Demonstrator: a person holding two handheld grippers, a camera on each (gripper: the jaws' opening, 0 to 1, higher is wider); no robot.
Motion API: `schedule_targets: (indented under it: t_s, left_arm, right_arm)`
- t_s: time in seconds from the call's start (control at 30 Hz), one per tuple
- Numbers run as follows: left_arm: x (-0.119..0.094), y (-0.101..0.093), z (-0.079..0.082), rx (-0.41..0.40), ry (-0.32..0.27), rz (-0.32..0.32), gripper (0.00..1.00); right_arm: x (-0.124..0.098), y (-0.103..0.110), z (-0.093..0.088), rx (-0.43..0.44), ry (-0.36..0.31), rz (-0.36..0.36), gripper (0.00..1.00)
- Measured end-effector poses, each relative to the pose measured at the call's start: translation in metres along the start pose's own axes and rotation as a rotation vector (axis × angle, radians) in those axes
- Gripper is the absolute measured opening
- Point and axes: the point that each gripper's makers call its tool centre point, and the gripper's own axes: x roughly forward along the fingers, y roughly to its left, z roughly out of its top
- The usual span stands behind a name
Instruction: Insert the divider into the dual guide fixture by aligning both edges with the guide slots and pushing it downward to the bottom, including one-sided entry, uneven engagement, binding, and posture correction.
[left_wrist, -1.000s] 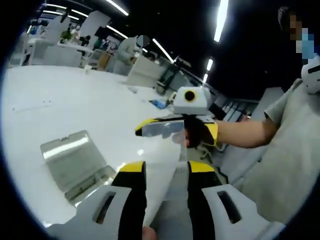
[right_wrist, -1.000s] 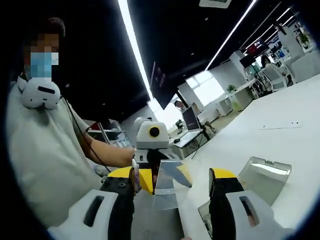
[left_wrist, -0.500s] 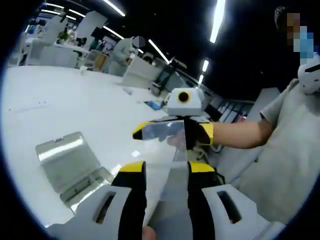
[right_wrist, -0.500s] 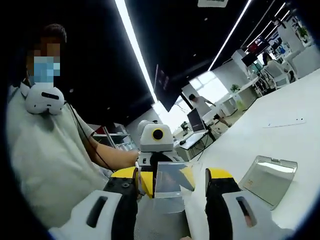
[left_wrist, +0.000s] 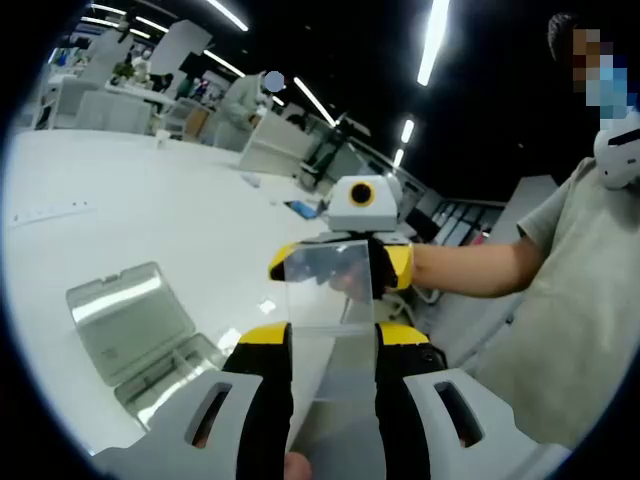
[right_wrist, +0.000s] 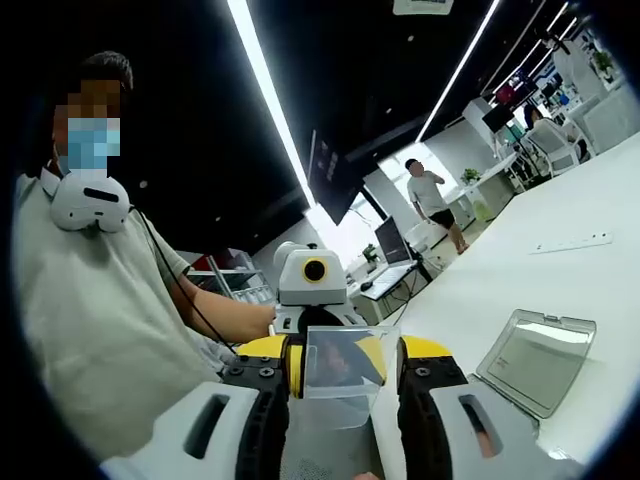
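The right tongs (right_wrist: 338, 372) have closed on the clear divider (left_wrist: 330, 300); left tongs (left_wrist: 332, 345) pinch it too, fixture (left_wrist: 135, 325) at 9 o'clock.

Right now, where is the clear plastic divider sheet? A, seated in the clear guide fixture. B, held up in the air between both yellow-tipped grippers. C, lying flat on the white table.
B: the clear plastic divider sheet sits between the left gripper jaws, with the right gripper at its far edge, apart from the clear guide fixture on the white table.
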Motion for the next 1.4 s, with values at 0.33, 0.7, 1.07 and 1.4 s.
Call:
schedule_targets:
  t_s: [0.33, 0.7, 1.07, 1.4]
  left_arm:
    - [0.0, -0.001, -0.002, -0.002, 0.002, -0.006, 0.28]
    - [0.0, 0.001, -0.004, -0.01, -0.003, -0.005, 0.3]
    - [-0.002, 0.005, -0.004, 0.01, -0.008, 0.022, 0.35]
    - [-0.004, 0.015, -0.019, 0.065, 0.055, 0.119, 0.4]
  right_arm:
    - [0.0, -0.002, -0.002, 0.003, 0.0, -0.011, 0.32]
    - [-0.001, -0.004, -0.003, 0.001, 0.006, -0.011, 0.31]
    - [0.003, -0.01, -0.007, 0.015, 0.026, -0.04, 0.31]
    - [0.007, -0.021, -0.011, 0.032, 0.046, -0.107, 0.3]
